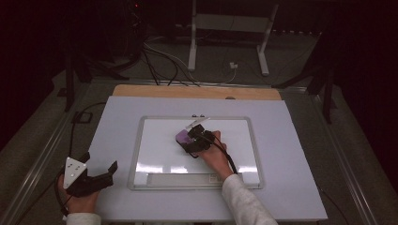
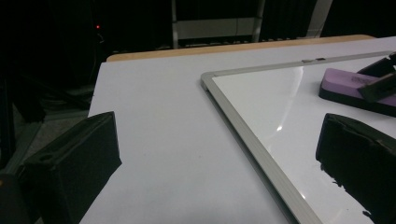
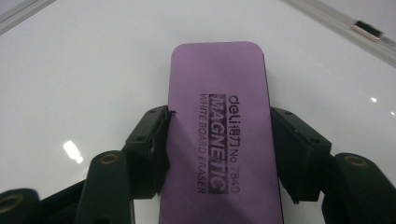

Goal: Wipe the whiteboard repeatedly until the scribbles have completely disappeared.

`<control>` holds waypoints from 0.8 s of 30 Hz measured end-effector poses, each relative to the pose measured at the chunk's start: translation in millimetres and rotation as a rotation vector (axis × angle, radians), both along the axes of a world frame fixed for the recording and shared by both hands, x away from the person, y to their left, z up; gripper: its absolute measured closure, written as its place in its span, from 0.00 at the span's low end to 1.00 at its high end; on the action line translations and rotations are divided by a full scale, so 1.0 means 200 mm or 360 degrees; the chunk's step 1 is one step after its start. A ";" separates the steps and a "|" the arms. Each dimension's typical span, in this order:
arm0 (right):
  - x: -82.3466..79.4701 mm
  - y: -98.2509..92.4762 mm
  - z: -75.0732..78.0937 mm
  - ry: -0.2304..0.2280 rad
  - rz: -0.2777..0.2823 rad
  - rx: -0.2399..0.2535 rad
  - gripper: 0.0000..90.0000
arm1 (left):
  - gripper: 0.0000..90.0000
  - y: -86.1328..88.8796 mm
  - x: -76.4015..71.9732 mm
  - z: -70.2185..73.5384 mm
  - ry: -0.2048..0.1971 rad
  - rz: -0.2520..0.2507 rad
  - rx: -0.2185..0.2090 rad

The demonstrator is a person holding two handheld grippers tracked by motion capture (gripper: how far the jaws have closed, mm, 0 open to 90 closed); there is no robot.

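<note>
Lying on a white table (image 1: 291, 187) in a dark room, the whiteboard (image 1: 159, 154) bears a purple eraser (image 3: 219, 116) pinched in the right gripper (image 3: 219, 154)'s jaws; left gripper (image 2: 219, 163) gapes empty.

A white-topped table (image 1: 117, 140) with a bare wooden strip (image 1: 197, 92) along its far edge. On the dim floor beyond it, a metal stand's two light legs (image 1: 192, 51) rise at centre, dark cables (image 1: 159, 63) run to their left, and a white plug (image 1: 233, 66) lies between the legs.
</note>
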State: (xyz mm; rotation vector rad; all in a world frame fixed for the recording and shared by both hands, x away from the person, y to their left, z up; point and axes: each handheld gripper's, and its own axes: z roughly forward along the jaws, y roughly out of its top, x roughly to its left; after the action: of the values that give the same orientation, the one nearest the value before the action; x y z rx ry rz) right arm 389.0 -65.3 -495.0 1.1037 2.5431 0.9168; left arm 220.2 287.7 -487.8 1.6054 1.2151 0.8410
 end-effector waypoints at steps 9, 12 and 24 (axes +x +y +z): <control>0.11 -0.16 0.00 -0.0028 -0.0403 -0.0014 0.46 | 0.01 0.01 0.00 0.00 0.0005 -0.0001 -0.0008; 0.10 -0.13 0.00 -0.0034 -0.0382 -0.0019 0.46 | 0.01 0.00 0.01 -0.01 0.0010 -0.0004 -0.0005; 0.04 0.02 0.00 -0.0001 -0.0101 0.0006 0.46 | 0.01 0.01 0.00 0.00 0.0003 0.0001 -0.0011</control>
State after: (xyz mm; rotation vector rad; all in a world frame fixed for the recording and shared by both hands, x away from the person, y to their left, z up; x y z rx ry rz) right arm 397.8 -61.7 -495.7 1.1779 2.4916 0.9059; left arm 220.2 289.3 -488.2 1.6007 1.2184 0.8354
